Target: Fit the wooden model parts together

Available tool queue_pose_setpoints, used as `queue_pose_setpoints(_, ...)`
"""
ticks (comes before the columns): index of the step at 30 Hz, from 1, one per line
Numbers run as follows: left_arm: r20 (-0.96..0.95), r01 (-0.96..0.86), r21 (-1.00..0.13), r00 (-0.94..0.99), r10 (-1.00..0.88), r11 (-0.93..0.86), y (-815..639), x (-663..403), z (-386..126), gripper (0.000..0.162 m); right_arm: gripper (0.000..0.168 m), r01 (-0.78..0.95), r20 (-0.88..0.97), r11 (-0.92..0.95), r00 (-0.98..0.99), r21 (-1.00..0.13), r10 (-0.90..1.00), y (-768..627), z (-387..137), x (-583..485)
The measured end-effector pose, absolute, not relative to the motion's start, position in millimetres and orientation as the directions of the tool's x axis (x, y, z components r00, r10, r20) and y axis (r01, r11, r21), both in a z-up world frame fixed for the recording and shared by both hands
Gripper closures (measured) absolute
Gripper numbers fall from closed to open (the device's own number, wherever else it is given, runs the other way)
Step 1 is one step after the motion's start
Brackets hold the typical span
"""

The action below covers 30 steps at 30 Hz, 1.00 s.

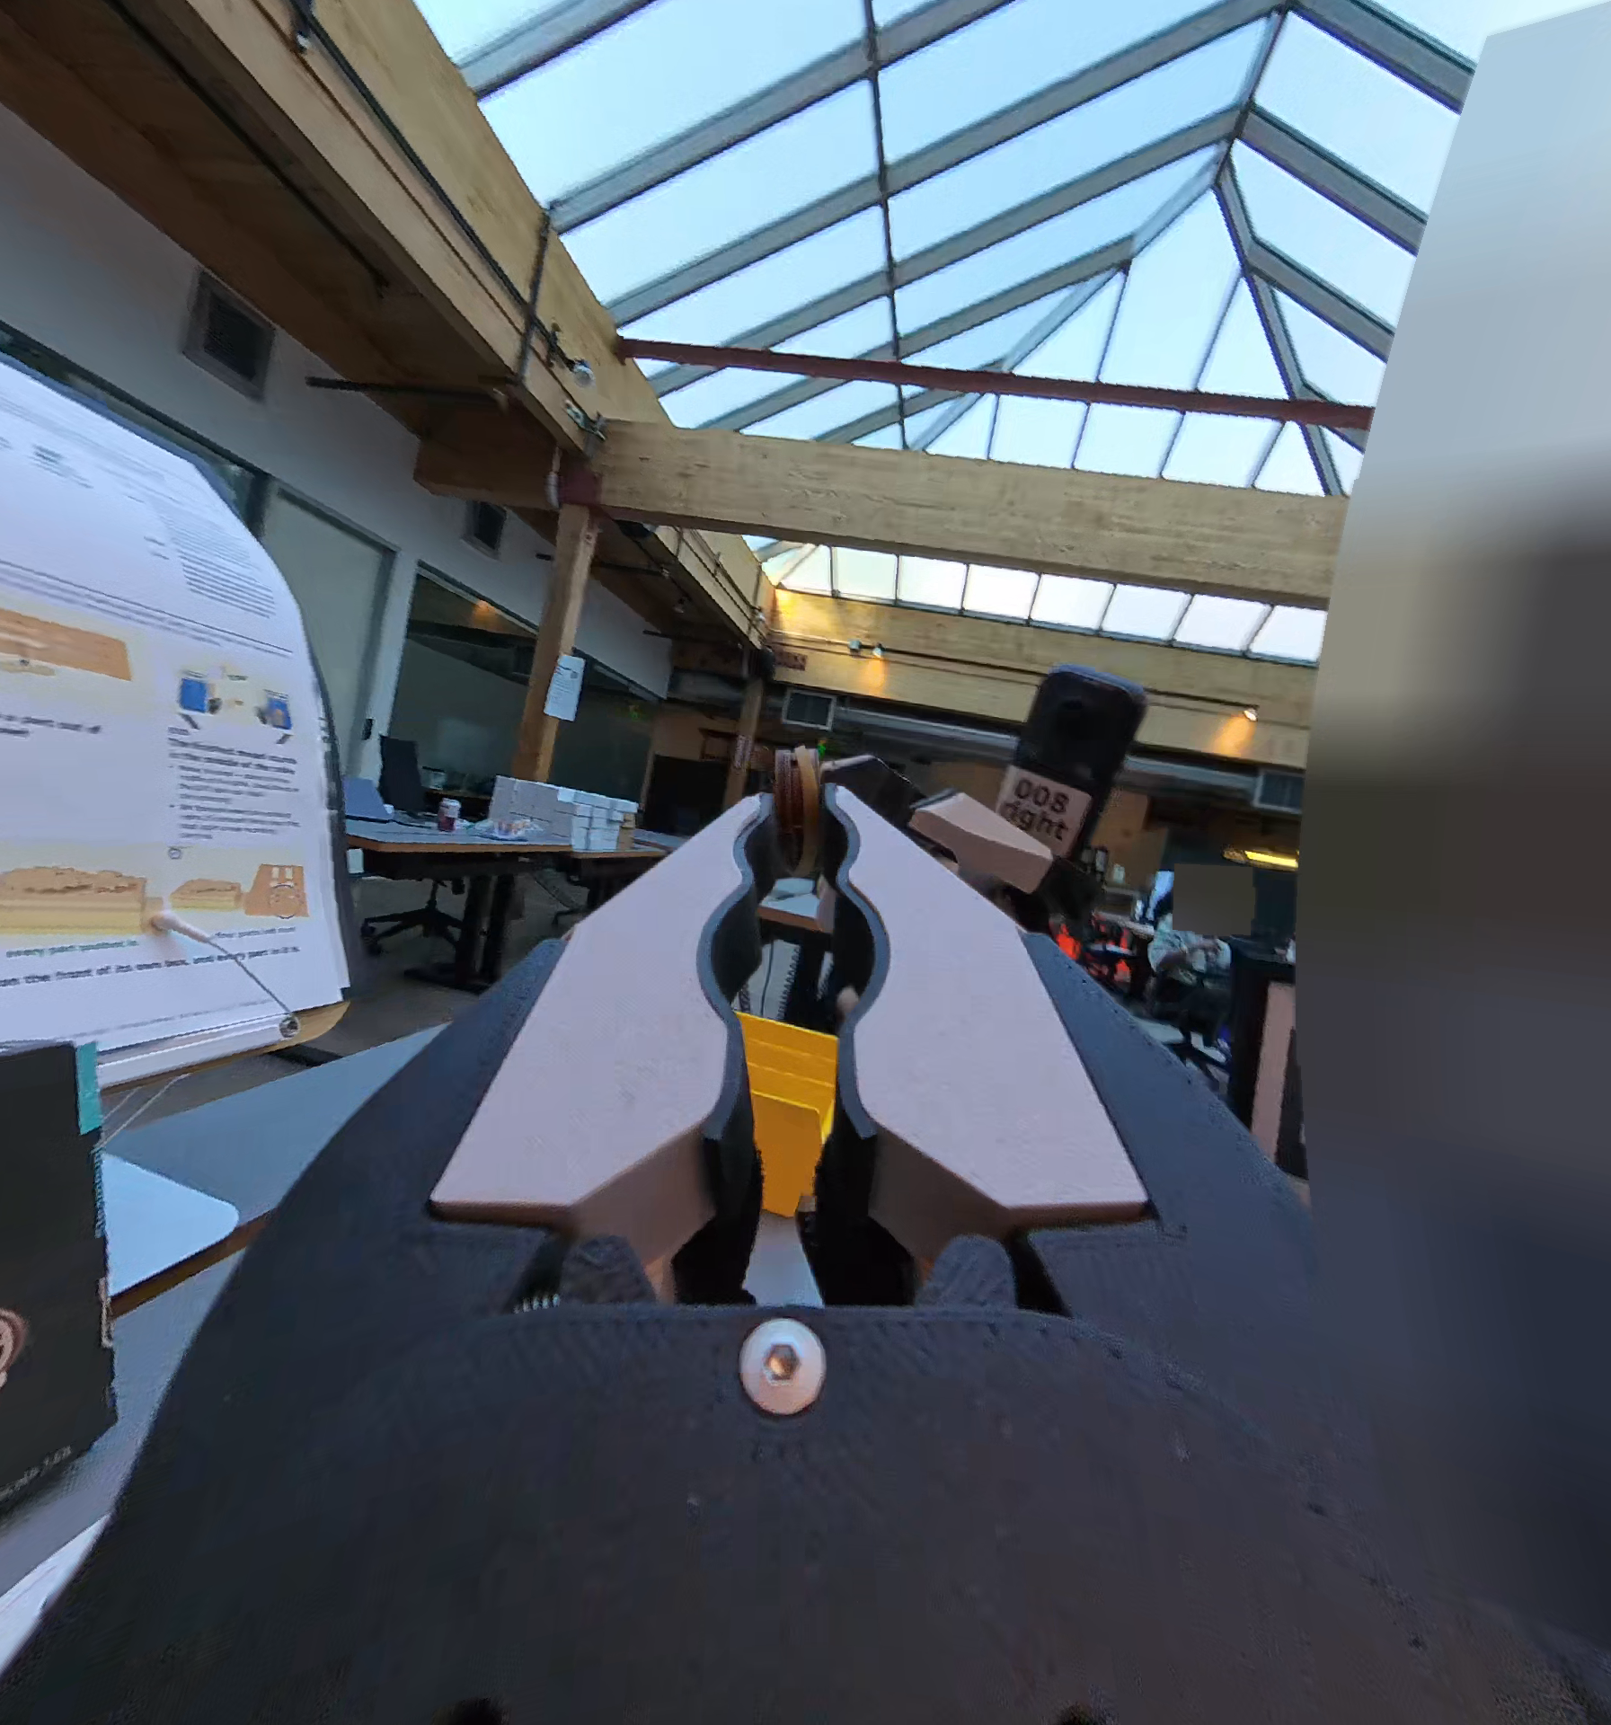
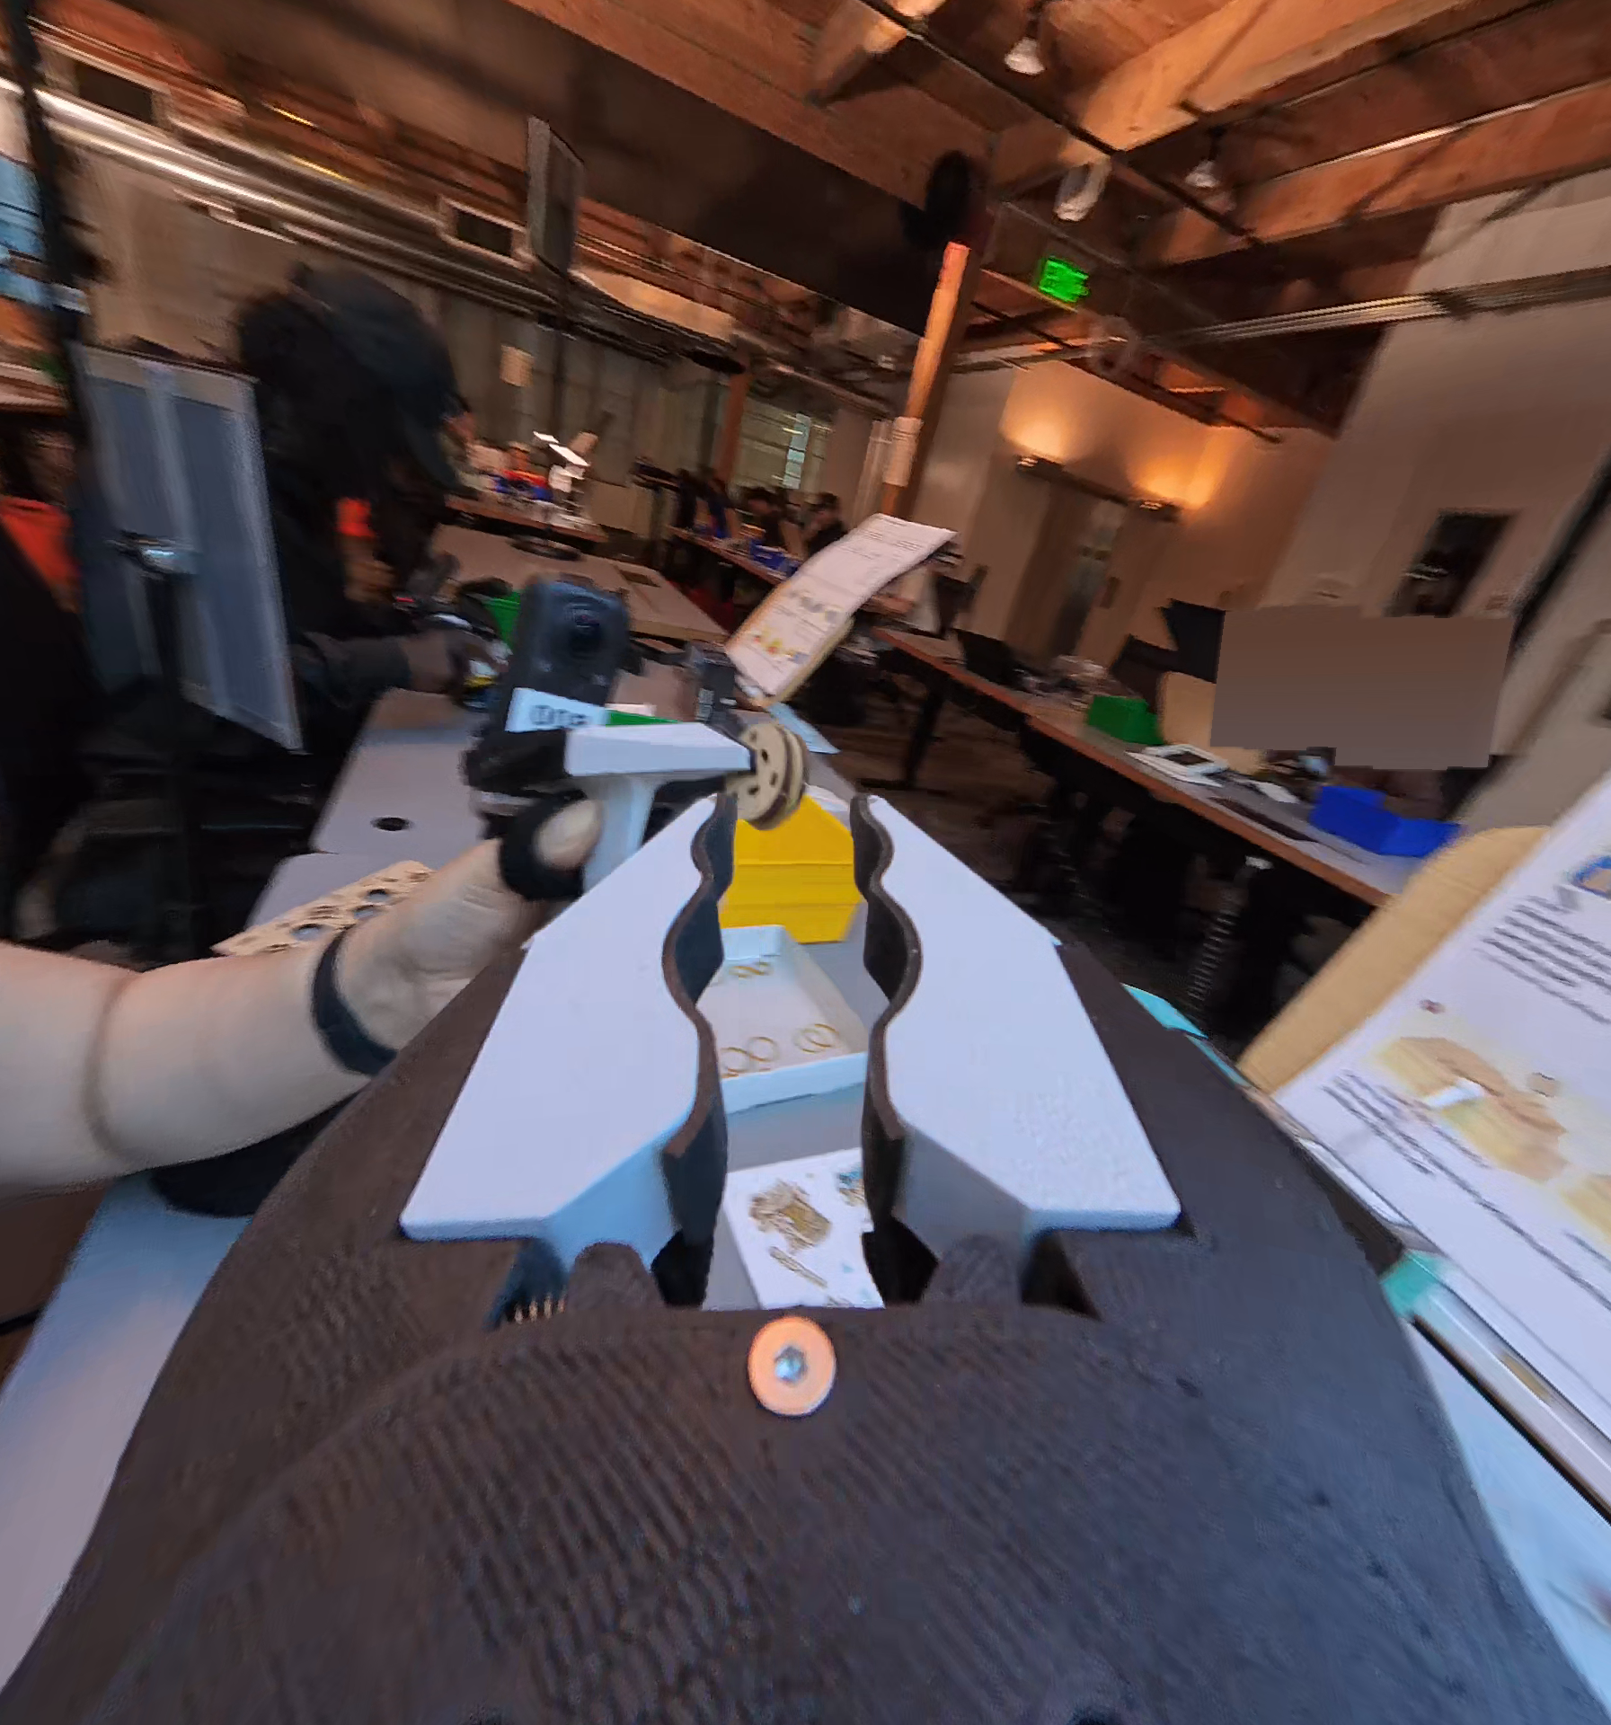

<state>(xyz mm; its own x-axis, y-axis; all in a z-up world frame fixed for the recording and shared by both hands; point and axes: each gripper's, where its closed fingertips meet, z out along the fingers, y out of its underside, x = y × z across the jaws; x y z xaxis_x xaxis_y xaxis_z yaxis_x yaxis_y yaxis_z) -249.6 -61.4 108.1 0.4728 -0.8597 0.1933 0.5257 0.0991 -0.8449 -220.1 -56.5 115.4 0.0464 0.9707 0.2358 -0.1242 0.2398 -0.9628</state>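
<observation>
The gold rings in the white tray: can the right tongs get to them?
Probably yes. The right tongs are open, and the gold rings lie uncovered in the white tray just ahead and below. The left tongs, holding a wooden wheel, sit higher up, out of the way.

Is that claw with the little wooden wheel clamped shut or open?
Shut: the left claw pinches the wooden wheel at its tips, held up in the air.
</observation>
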Motion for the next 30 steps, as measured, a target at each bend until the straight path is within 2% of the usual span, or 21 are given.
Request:
queue_pose_setpoints(2,0.038,0.389,-0.903,0.494,-0.869,0.182,-65,-237,100,0.156,0.145,-0.136,0.263,0.25,-0.085,-0.959,0.961,-67,111,-218)
queue_pose_setpoints(4,-0.206,0.164,-0.923,0.555,-0.806,0.349,-65,-229,86,0.156,0.143,-0.135,0.338,0.318,-0.162,-0.938,0.927,-74,102,-214)
queue_pose_setpoints(8,-0.543,-0.219,-0.831,0.513,-0.664,0.511,-65,-218,55,0.156,0.139,-0.126,0.512,0.497,-0.141,-0.858,0.847,-69,89,-210)
queue_pose_setpoints(11,-0.671,-0.392,-0.74,0.483,-0.563,0.546,-60,-217,43,0.156,0.139,-0.1,0.575,0.57,-0.251,-0.815,0.779,-83,69,-209)
queue_pose_setpoints(18,-0.751,-0.492,-0.658,0.373,-0.544,0.571,-68,-209,28,0.156,0.142,0.023,0.693,0.719,-0.243,-0.695,0.678,-75,41,-221)
queue_pose_setpoints(21,-0.762,-0.514,-0.642,0.346,-0.547,0.569,-70,-208,24,0.156,0.155,0.048,0.706,0.742,-0.273,-0.669,0.654,-75,31,-222)
queue_pose_setpoints(30,-0.718,-0.512,-0.676,0.296,-0.63,0.53,-78,-202,16,0.155,0.161,0.036,0.642,0.702,-0.374,-0.711,0.67,-82,21,-216)
